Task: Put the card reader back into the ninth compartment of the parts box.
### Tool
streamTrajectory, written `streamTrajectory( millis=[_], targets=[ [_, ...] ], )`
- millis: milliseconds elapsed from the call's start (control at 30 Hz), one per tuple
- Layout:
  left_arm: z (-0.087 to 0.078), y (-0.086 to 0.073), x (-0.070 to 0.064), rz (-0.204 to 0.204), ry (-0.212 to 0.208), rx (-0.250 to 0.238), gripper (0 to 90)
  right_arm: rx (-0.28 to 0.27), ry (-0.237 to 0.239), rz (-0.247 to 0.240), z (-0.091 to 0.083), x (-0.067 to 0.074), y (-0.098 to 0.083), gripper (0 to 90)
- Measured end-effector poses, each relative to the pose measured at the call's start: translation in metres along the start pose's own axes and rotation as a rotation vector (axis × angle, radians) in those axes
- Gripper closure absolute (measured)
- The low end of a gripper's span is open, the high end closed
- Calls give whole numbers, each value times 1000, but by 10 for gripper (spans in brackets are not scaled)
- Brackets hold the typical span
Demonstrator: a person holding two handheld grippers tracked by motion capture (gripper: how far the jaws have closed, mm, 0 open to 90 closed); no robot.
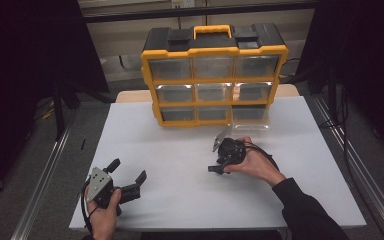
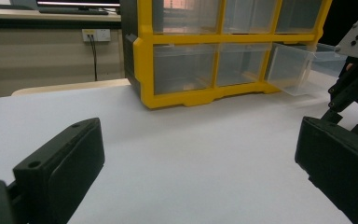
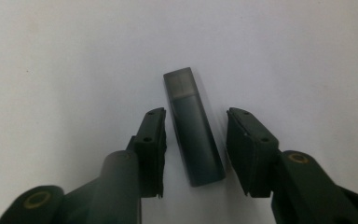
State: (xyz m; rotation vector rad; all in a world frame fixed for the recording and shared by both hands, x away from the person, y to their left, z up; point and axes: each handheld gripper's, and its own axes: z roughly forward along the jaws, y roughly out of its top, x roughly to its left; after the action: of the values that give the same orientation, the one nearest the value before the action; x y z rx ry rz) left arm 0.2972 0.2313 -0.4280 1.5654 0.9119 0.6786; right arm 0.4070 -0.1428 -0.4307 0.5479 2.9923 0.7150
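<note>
Your left gripper [image 1: 128, 176] rests low on the white table [image 1: 170, 165] near its front left corner, held in your left hand [image 1: 102, 212], with its jaws spread wide and nothing between them. In the left gripper view those jaws frame bare tabletop, and beyond them stands the yellow drawer cabinet [image 2: 144, 65] with its clear bins; the bottom bin at the far end, a clear drawer [image 2: 291, 65], is pulled out onto the table.

Further right, your right hand [image 1: 257, 162] holds the right gripper [image 3: 196, 151] just in front of that open drawer, tipped down toward the table. In the right gripper view a small dark rectangular block [image 3: 193, 126] lies flat on the white surface. Its long axis runs along the line of the jaws, leaning slightly, with the shorter, paler capped end pointing away from the gripper. The near half of the block sits between the two jaws, which stand apart on either side of it with a visible gap on each side, so they are open around it and not gripping.
</note>
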Motion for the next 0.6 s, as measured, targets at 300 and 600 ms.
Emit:
streamTrajectory(
  millis=[300,600],
  targets=[
    [1,0,-2,-2,-1,-1,15,21,-7,-11,1,0,2,623],
    [1,-1,-1,2,-5,7,15,20,7,-19,1,-2,2,717]
  ],
)
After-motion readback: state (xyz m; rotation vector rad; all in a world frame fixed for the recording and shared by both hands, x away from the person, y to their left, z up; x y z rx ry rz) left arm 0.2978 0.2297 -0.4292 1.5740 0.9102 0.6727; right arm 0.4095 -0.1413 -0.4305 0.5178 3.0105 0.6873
